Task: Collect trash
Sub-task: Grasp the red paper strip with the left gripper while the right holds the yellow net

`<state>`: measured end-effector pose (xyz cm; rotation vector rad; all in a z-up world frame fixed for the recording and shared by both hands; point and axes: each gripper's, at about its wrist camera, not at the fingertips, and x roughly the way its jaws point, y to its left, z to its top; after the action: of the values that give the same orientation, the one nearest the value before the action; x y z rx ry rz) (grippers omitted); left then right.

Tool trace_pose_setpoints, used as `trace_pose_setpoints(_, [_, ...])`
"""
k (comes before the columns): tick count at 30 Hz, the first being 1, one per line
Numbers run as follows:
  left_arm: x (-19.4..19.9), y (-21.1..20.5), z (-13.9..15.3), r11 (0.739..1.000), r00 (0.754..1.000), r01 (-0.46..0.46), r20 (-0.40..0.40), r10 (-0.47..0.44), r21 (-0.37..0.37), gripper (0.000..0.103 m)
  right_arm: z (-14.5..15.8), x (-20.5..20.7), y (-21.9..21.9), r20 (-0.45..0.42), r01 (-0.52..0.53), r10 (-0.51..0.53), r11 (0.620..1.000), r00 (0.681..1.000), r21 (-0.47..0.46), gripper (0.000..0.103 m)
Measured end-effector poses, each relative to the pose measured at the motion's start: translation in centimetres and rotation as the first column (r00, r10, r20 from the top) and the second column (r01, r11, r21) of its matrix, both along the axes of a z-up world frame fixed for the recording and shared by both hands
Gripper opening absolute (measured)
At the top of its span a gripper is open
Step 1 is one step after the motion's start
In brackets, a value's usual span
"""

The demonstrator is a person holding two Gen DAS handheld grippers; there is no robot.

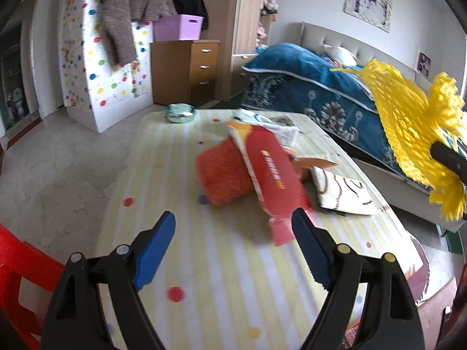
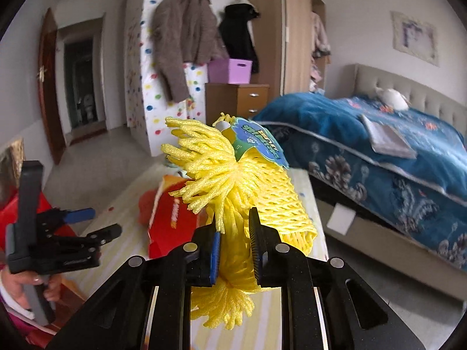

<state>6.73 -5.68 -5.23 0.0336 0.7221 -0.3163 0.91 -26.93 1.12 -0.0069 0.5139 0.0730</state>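
**Yellow foam net pinched and lifted; red wrapper waiting below the open tongs**

The right tongs (image 2: 235, 250) were closed almost fully on the yellow foam net (image 2: 248, 175), pads pinching its gathered waist so that frayed tufts splayed out above and below; the net hung in the air, clear of the worktop (image 1: 227, 277). The grip looked shallow on soft, springy foam mesh, so the net could squirm free if the hand swung sharply; the paper label (image 2: 256, 143) at its top might also snag. The left tongs (image 1: 233, 248) stood wide apart and held nothing, their ribbed blue pads just short of the near crimped end of the red wrapper (image 1: 274, 180); that glossy, flat film could slide away on the smooth striped cloth instead of being caught, or the close could pinch the cloth too. The wrapper leaned on an orange foam net (image 1: 221, 175), a stubby, fuzzy-looking cylinder that could roll if nudged. Beyond lay a cream patterned packet (image 1: 344, 192) and crumpled paper, possibly newspaper, though blur left that uncertain; a glass ashtray (image 1: 180, 113) sat at the far edge.
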Motion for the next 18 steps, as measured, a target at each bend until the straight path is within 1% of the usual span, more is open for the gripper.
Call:
trace_pose_setpoints(3, [1.1, -1.7, -0.9, 1.0, 0.999, 0.02, -0.034, -0.02, 0.006, 0.08, -1.0, -1.2, -0.8, -0.021, 0.03, -0.03, 0.999, 0.999, -0.013, 0.018])
trace_pose_setpoints(5, [1.7, -2.3, -1.5, 1.0, 0.998, 0.022, -0.06, -0.022, 0.0, 0.077, -1.8, -1.7, -1.3, -0.036, 0.043, -0.043, 0.999, 0.998, -0.006, 0.018])
trace_pose_setpoints(7, [2.8, -3.0, -2.2, 1.0, 0.996, 0.018, -0.091, -0.019, -0.004, 0.067, -2.4, -2.0, -2.0, -0.05, 0.053, -0.052, 0.998, 0.997, 0.015, 0.018])
trace_pose_setpoints(8, [3.3, -3.3, -2.5, 1.0, 0.995, 0.015, -0.103, -0.015, -0.003, 0.065, -2.7, -2.1, -2.2, -0.055, 0.057, -0.056, 0.998, 0.997, 0.021, 0.018])
trace_pose_setpoints(10, [4.5, -3.8, -3.2, 1.0, 0.99, 0.015, -0.141, -0.017, -0.013, 0.056, -3.1, -2.0, -2.8, -0.066, 0.062, -0.06, 0.997, 0.996, 0.034, 0.018])
trace_pose_setpoints(11, [4.7, -4.0, -3.4, 1.0, 0.988, 0.016, -0.151, -0.019, -0.02, 0.053, -3.3, -2.0, -3.0, -0.069, 0.063, -0.06, 0.997, 0.996, 0.037, 0.018])
trace_pose_setpoints(12, [5.2, -4.2, -3.7, 0.999, 0.985, 0.021, -0.172, -0.027, -0.039, 0.044, -3.5, -2.0, -3.2, -0.072, 0.064, -0.061, 0.997, 0.996, 0.042, 0.018])
trace_pose_setpoints(13, [5.2, -4.3, -3.8, 0.998, 0.983, 0.025, -0.181, -0.033, -0.049, 0.03, -3.6, -2.0, -3.5, -0.075, 0.064, -0.06, 0.997, 0.995, 0.048, 0.018])
trace_pose_setpoints(14, [5.3, -4.4, -3.7, 0.998, 0.982, 0.027, -0.185, -0.037, -0.059, 0.023, -3.7, -2.1, -3.6, -0.076, 0.064, -0.06, 0.996, 0.995, 0.054, 0.018])
trace_pose_setpoints(15, [4.9, -4.3, -3.3, 0.997, 0.986, 0.023, -0.166, -0.035, -0.075, 0.016, -3.6, -2.2, -3.8, -0.075, 0.064, -0.06, 0.996, 0.995, 0.058, 0.018])
trace_pose_setpoints(16, [4.3, -4.2, -2.4, 0.996, 0.991, 0.027, -0.128, -0.039, -0.09, 0.009, -3.7, -2.4, -3.9, -0.072, 0.064, -0.06, 0.996, 0.996, 0.061, 0.018])
trace_pose_setpoints(17, [3.7, -4.3, -1.7, 0.995, 0.994, 0.035, -0.098, -0.044, -0.092, 0.005, -3.7, -2.5, -4.0, -0.069, 0.064, -0.059, 0.996, 0.996, 0.064, 0.018])
trace_pose_setpoints(18, [2.7, -4.3, -0.6, 0.995, 0.998, 0.047, -0.048, -0.051, -0.085, 0.002, -3.4, -2.8, -4.1, -0.057, 0.064, -0.06, 0.995, 0.997, 0.071, 0.018])
